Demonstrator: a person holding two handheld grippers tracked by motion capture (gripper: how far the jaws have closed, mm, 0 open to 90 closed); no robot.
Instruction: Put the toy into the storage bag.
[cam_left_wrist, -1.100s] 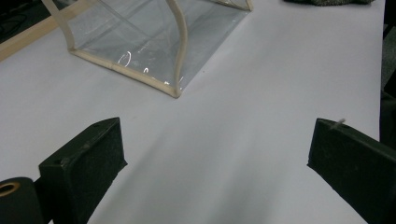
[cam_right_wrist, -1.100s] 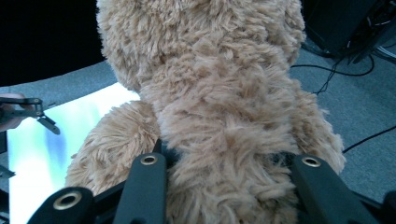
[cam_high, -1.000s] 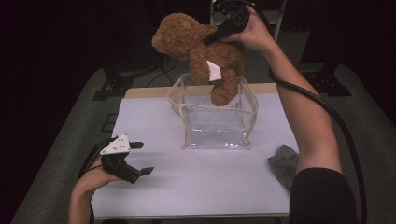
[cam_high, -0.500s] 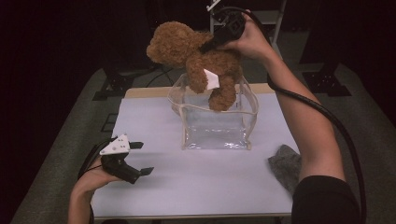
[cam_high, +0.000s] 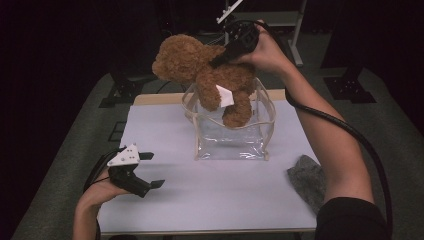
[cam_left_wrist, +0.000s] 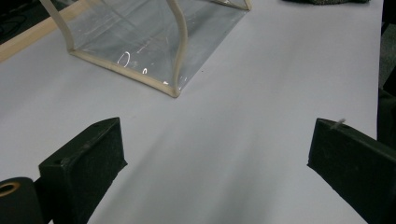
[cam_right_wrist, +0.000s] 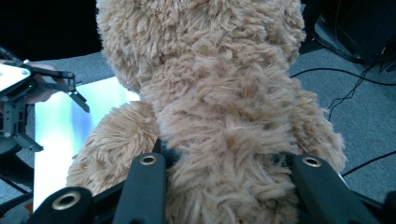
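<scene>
A brown teddy bear with a white tag hangs over the open top of a clear plastic bag at the back middle of the white table. My right gripper is shut on the bear's back, and one leg dips just inside the bag's rim. In the right gripper view the bear's fur bulges between both black jaws. My left gripper rests open near the table's front left, nothing between its jaws. In the left gripper view the bag's beige-edged corner lies ahead of that gripper.
A grey cloth lies at the table's right edge beside the person's right forearm. A black cable trails along that arm. Dark stands and cables sit on the grey floor behind the table.
The right gripper has carried the bear leftward and a little lower over the bag. The bear has tipped, its head now further left. The left gripper has stayed put.
</scene>
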